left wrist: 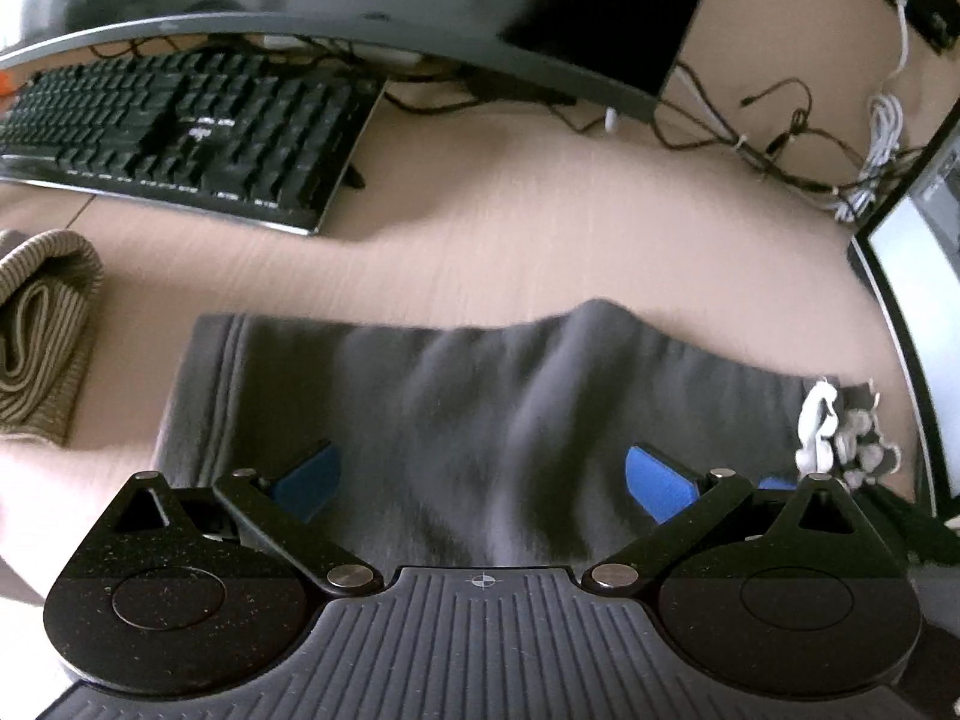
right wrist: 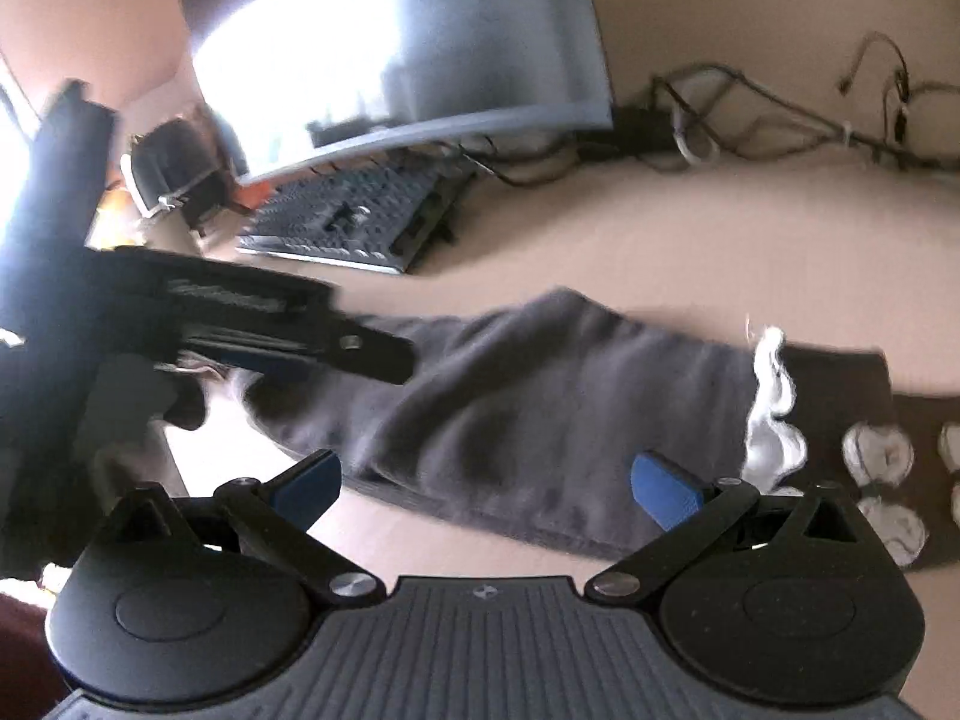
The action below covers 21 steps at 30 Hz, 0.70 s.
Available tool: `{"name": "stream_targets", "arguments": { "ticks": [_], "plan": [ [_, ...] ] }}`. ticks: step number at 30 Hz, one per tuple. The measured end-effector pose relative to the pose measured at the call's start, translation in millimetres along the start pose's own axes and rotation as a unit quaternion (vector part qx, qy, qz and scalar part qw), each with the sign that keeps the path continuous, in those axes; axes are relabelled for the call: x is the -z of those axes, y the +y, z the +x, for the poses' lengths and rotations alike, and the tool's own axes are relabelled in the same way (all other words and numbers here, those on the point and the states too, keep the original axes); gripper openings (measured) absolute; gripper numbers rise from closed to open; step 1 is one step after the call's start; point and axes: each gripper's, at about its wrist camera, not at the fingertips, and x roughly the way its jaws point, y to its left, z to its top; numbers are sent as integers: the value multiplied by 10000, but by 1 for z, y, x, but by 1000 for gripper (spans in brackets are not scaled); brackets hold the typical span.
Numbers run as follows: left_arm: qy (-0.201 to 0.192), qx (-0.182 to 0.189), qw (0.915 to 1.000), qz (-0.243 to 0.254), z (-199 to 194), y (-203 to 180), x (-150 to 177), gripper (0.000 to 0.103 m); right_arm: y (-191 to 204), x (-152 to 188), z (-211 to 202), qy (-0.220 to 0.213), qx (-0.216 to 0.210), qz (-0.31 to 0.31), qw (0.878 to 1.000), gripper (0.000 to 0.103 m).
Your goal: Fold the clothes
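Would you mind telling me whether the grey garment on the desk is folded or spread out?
Folded, at least partly: the grey garment lies as a narrow doubled band across the desk, with a raised fold ridge.

text: none legible | keyboard [left wrist: 180, 138] legends: too blurred to read

Left gripper [left wrist: 480, 480] jaws spread wide; right gripper [right wrist: 483, 489] likewise, nothing between fingers

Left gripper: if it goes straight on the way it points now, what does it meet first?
Probably the dark grey folded fabric garment lying on the beige desk; the open left gripper points onto it. Depth is unclear.
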Motion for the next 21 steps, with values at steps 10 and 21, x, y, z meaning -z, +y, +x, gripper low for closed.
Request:
{"name": "stream_targets", "arguments": {
  "ticks": [10,21],
  "plan": [
    [269,393,9973,560,24,-35,-1,103,-37,-8,-44,-1086,2853,310,9518,103],
    [513,453,9894,1278,43,-52,4,103,-51,6,-14,-250,2241,220,9740,103]
  ]
}}
